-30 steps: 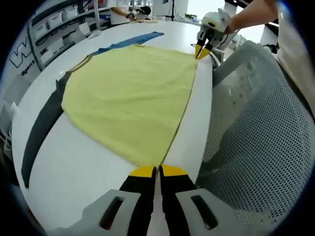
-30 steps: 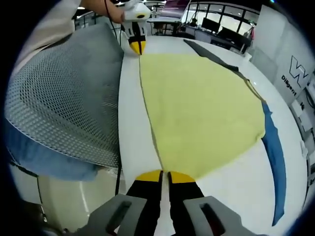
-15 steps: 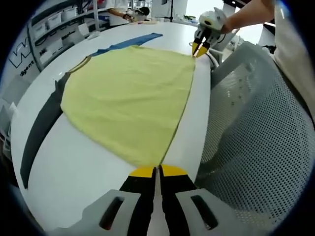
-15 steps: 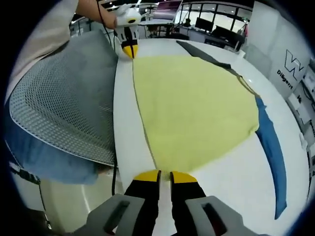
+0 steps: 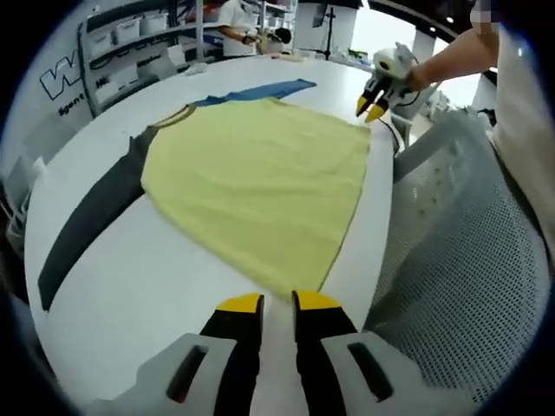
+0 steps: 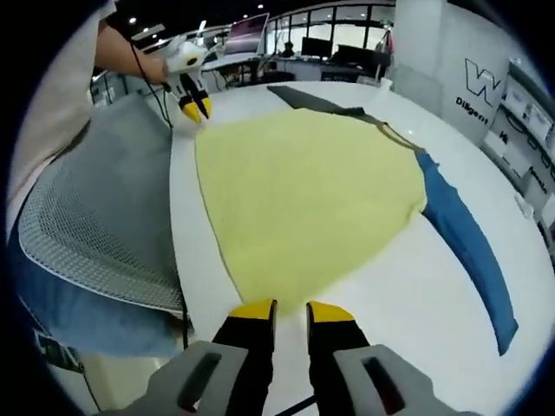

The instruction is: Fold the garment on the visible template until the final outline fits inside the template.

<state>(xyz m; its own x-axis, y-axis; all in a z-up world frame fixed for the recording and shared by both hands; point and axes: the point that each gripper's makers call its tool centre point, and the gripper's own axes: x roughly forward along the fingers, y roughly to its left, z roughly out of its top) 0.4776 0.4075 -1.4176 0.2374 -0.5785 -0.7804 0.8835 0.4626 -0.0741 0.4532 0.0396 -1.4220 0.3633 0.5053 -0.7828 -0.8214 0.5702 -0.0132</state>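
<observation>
The yellow shirt (image 5: 260, 178) lies flat across the middle of the white table (image 5: 113, 295). The left gripper (image 5: 277, 302), bottom centre, has its jaws slightly parted, empty, just short of the hem. The right gripper (image 6: 290, 308) is likewise ajar, gripping nothing.

1. The left gripper (image 5: 277, 302) had black jaws with yellow tips on a grey body.
2. The right gripper (image 6: 291, 310) looked alike.
3. The person wore a white short sleeve (image 6: 61, 78) and blue trousers (image 6: 78, 312).

White table (image 5: 130, 295) — yellow garment (image 5: 260, 186) flat on it, sleeves spread.
</observation>
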